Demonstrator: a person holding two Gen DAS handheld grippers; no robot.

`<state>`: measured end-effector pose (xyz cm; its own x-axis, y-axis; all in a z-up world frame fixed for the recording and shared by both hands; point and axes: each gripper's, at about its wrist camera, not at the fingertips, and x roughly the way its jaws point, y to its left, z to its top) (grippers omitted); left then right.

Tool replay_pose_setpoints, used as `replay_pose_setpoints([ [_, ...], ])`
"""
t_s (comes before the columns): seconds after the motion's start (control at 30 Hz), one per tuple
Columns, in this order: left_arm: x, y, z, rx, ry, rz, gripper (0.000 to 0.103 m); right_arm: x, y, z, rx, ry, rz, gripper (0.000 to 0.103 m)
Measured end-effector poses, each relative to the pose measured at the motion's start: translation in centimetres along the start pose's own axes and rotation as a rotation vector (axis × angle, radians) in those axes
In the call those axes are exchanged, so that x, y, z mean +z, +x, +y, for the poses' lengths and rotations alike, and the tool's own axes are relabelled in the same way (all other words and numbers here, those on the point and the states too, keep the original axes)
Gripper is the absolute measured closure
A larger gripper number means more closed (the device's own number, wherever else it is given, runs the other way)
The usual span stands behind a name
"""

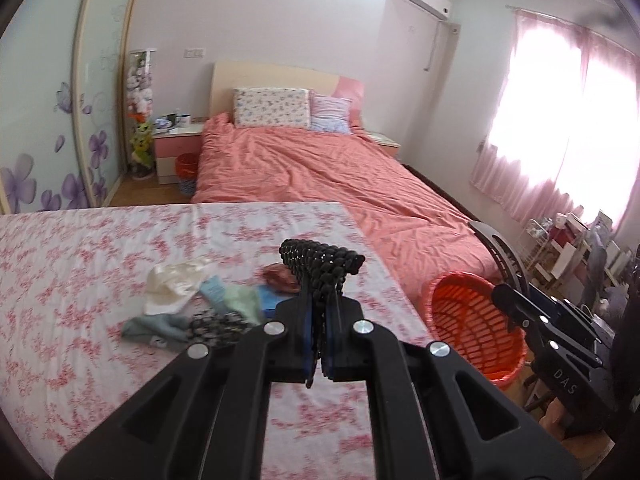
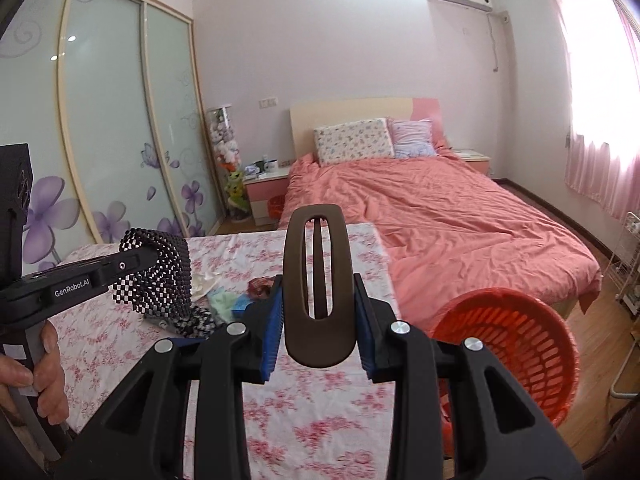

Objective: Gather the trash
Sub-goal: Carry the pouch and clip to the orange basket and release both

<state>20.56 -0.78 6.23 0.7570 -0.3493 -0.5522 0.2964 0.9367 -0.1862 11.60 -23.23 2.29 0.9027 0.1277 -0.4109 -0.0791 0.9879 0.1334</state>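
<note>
My left gripper (image 1: 322, 320) is shut on a black beaded band (image 1: 320, 260), held up above the floral-clothed table (image 1: 100, 260). My right gripper (image 2: 319, 304) is shut on a dark brown oval hair clip (image 2: 318, 280). The right wrist view shows the left gripper (image 2: 132, 263) at the left with the band (image 2: 160, 276) hanging from it. An orange slatted basket (image 1: 472, 320) (image 2: 520, 340) stands off the table's right edge, below the right gripper (image 1: 516, 308) and its clip (image 1: 496, 248). On the table lies a pile: a white crumpled piece (image 1: 172, 280), a reddish scrap (image 1: 282, 276), and green and blue pieces (image 1: 240, 300).
Beyond the table is a bed with a salmon cover (image 1: 320, 168) and two pillows. A nightstand (image 1: 176, 152) with a small orange bin (image 1: 186, 172) stands left of the bed, by a flowered sliding wardrobe (image 2: 100, 140). A wire rack (image 1: 560, 248) sits under the curtained window.
</note>
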Motion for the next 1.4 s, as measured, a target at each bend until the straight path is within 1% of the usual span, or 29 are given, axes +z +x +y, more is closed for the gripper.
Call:
replay_pose_setpoints([
  [0.13,0.2,1.3,-3.8,-0.079,0.036,0.010,0.097,-0.1,-0.6,-2.7,-0.045,0.041,-0.007,0.071],
  [0.4,-0.4,4.7,-11.6,-0.230,0.107,0.046,0.097,-0.6,-0.9,-8.7,-0.145,0.126,-0.017,0.071],
  [0.6,-1.2,7.6,-16.2,-0.317,0.149,0.080,0.097,-1.8,-0.9,-12.3,-0.200,0.177,-0.015,0.071],
  [0.73,-2.1,9.6,-18.4,-0.359,0.171,0.110,0.097,-2.6,-0.8,-14.3,-0.224,0.209,-0.009,0.071],
  [1.0,-3.4,12.8,-21.6,-0.391,0.197,0.161,0.097,-3.7,0.2,-16.6,-0.233,0.254,0.012,0.071],
  [1.2,-4.3,15.5,-22.5,-0.397,0.204,0.210,0.097,-4.2,0.9,-18.2,-0.235,0.281,0.024,0.071],
  [1.3,-4.7,16.8,-22.5,-0.389,0.196,0.233,0.097,-4.3,1.3,-18.6,-0.239,0.290,0.032,0.070],
  [1.33,-4.8,17.3,-22.4,-0.379,0.192,0.240,0.096,-4.4,1.4,-18.7,-0.238,0.291,0.035,0.070],
  [1.4,-5.1,18.0,-21.9,-0.363,0.182,0.253,0.088,-4.4,1.7,-18.9,-0.238,0.292,0.045,0.070],
])
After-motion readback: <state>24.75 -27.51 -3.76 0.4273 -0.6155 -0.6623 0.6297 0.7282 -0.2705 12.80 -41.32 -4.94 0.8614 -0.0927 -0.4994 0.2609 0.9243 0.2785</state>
